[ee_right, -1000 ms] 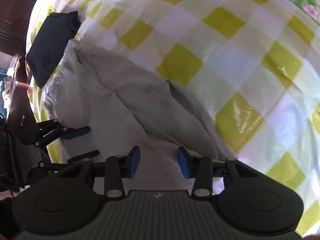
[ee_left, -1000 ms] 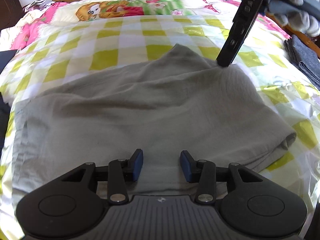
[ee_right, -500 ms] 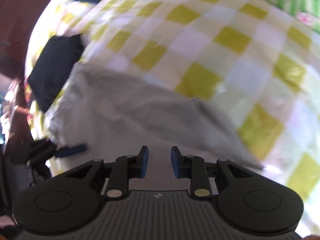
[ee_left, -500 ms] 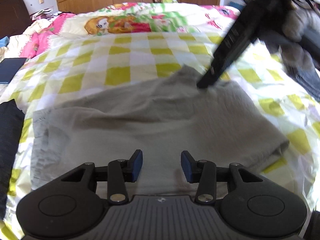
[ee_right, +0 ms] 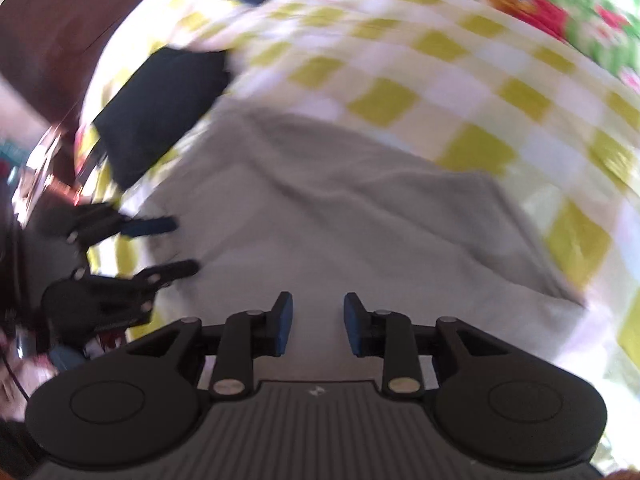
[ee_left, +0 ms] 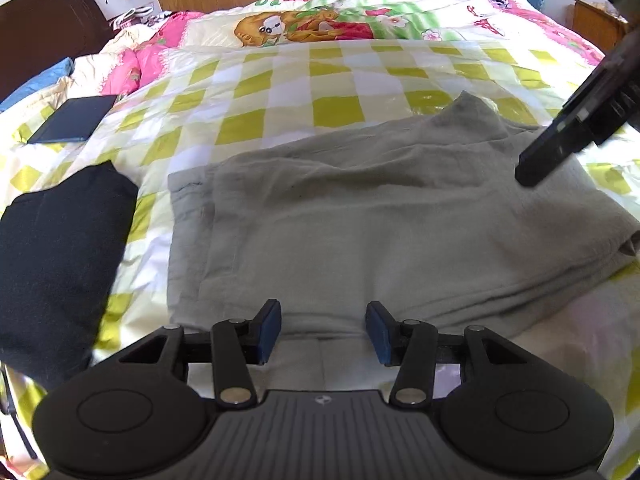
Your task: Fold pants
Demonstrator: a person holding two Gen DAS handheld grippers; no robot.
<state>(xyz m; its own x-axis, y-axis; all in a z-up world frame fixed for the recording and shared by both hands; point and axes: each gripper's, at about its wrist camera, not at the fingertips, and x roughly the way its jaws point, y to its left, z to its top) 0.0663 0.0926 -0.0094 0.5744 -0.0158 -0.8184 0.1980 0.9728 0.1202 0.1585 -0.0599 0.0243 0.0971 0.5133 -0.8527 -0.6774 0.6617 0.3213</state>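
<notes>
Your left gripper hovers over the near edge of the bed, its 2 blue pads spread wide with only air between them. Nothing is gripped. Just past the pads lies the grey pants, folded into a broad stack that runs across the checked sheet from left to right. The folded layers show along the near edge and at the right end, where the cloth bulges into a rounded fold. At the far right side one corner of the cloth sticks up into a small peak.

Your right gripper is over the pants too, seen from the other side in a blurred picture. Its pads stand apart with a clear gap, narrower than the left one's, and hold nothing. In the left wrist view its dark finger hangs above the right part of the pants; you cannot tell whether it touches the cloth.

A dark folded garment lies at the left edge of the bed, just beside the pants and not touching them. A flat dark rectangle sits farther back on the left. Beyond the checked sheet, a cartoon quilt covers the far end of the bed.
</notes>
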